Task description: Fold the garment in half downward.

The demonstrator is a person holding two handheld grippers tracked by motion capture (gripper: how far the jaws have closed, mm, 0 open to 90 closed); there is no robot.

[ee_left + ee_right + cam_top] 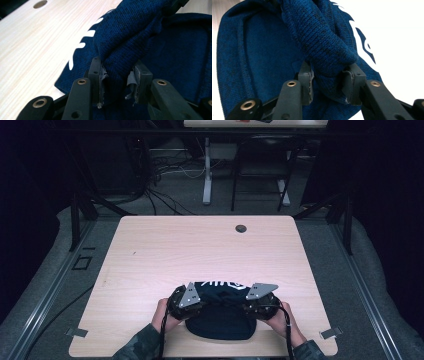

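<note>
A dark blue knit beanie [220, 312] with white lettering lies near the front edge of the light wood table [200, 250]. My left gripper [192, 301] is shut on a bunched fold of the beanie [120, 50] at its left side. My right gripper [250, 302] is shut on a fold of the beanie [322, 42] at its right side. Both folds are lifted a little and the knit stretches between the two grippers. White letters [82, 42] show on the band beside the left jaws.
A round cable hole [241, 228] sits near the table's far edge. Beyond the table stand a chair [260, 165], a white table leg [207, 170] and floor cables. Metal rails run along both sides of the table.
</note>
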